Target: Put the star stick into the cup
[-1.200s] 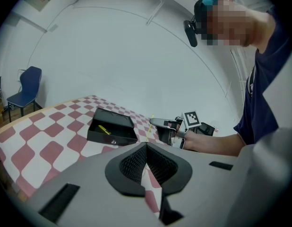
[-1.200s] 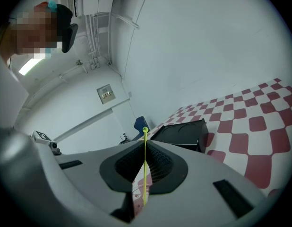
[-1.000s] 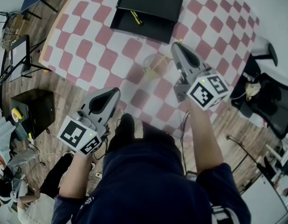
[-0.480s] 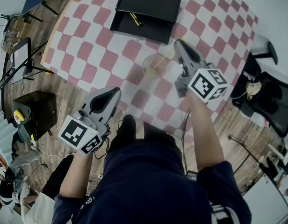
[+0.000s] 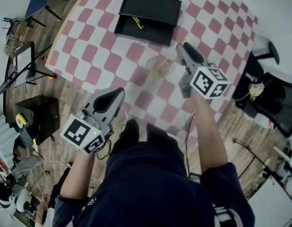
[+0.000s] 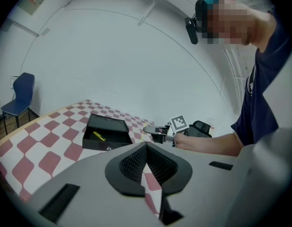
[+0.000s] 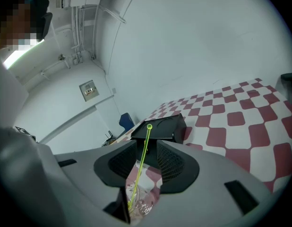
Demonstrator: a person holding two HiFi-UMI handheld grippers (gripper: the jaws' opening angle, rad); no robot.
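A thin yellow-green stick [image 7: 143, 155] with a small knob on top stands tilted in the clear cup [image 7: 139, 201], and the cup [image 5: 158, 66] sits on the checked table. My right gripper [image 7: 146, 161] hangs just over the cup. Its jaws are opening, and the stick stands in the gap between the pads, touching neither. In the head view the right gripper [image 5: 180, 48] is just right of the cup. My left gripper [image 6: 146, 148] is shut and holds nothing. It hovers off the table's near edge, and in the head view the left gripper [image 5: 118, 92] is at lower left.
A black open box [image 5: 148, 11] lies at the far side of the red-and-white checked table [image 5: 94, 37], with a yellow stick [image 5: 138, 22] inside it. A black chair [image 5: 273, 98] stands at the right, and stands and cases are on the wooden floor at the left.
The right hand's marker cube has shifted a little toward the far side while the gripper's tip stays by the cup. The left gripper has barely moved.
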